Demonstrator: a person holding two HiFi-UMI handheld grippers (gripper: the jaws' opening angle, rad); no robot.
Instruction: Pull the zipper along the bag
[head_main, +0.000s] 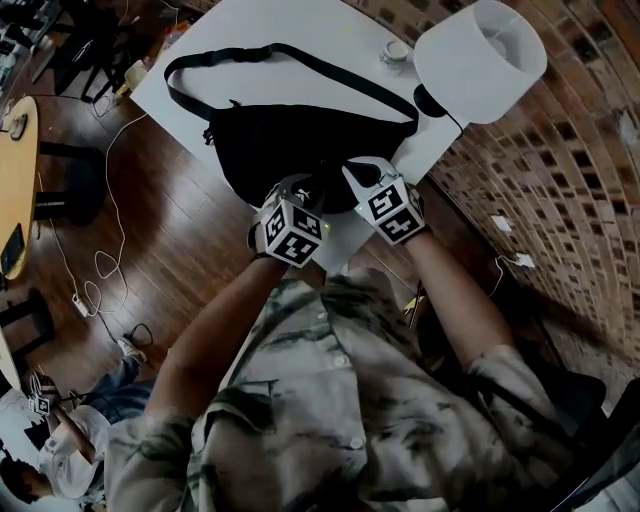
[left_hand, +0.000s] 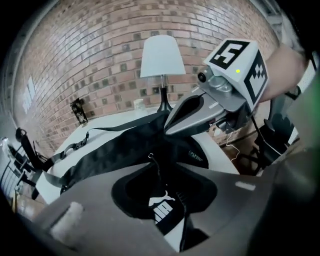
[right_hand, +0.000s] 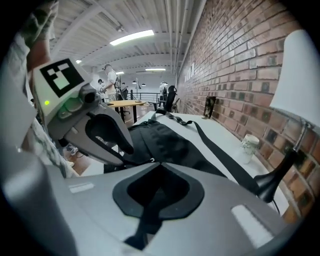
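Note:
A black waist bag (head_main: 290, 140) lies on the white table (head_main: 250, 30), its strap (head_main: 300, 58) looped toward the far side. Both grippers are at the bag's near end. My left gripper (head_main: 297, 190) is shut, its tips pinching the thin zipper pull cord (left_hand: 152, 158); the bag's white logo (left_hand: 162, 210) shows through the gap behind the tips. My right gripper (head_main: 357, 178) is shut on a black strap of the bag (right_hand: 150, 210), which runs back between its jaws. In the right gripper view the left gripper (right_hand: 127, 150) is just left of my tips.
A white table lamp (head_main: 480, 60) stands at the table's far right corner, with a small cup (head_main: 396, 53) beside it. A brick wall (head_main: 560, 180) runs along the right. Wooden floor, cables and other desks lie to the left; a person sits at lower left.

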